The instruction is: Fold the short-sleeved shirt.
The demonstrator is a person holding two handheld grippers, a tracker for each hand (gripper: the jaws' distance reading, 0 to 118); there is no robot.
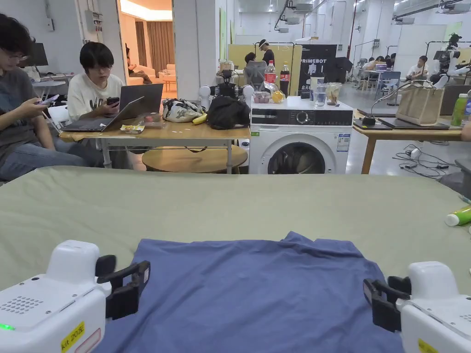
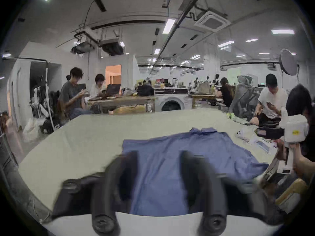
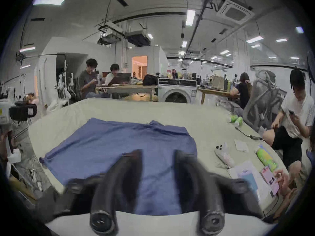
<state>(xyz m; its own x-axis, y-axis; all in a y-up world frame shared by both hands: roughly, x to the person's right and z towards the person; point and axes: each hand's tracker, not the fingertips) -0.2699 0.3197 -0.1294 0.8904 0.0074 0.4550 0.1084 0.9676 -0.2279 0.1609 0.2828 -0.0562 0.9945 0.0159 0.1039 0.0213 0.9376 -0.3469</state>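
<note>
blue shirt flat, both grippers above it with jaws apart

blue cotton, that's what i see spread in front of me: the short-sleeved shirt (image 1: 257, 294) lies flat on the pale green table (image 1: 207, 207), collar end pointing away from me toward the far edge, sleeves already tucked in so the outline is close to a rectangle. a few soft wrinkles run near the collar.

my left gripper (image 1: 124, 287) hangs by the shirt's left edge in the head view. in the left gripper view its 2 dark jaws stand well apart with only shirt fabric seen between them; nothing is pinched. i can't tell whether the tips touch the cloth or float just over it.

my right gripper (image 1: 379, 303) sits at the shirt's right edge, mirrored. the right gripper view shows its 2 jaws spread too, blue fabric in the gap, nothing grasped.

to the right on the table lie a green bottle (image 1: 457, 216), a phone (image 3: 223, 154) and some papers (image 3: 241, 145), all apart from the shirt. beyond the table stand a white washing machine (image 1: 299, 138) and a wooden desk (image 1: 156, 133) where 2 people sit, 1 with a laptop (image 1: 124, 110).
</note>
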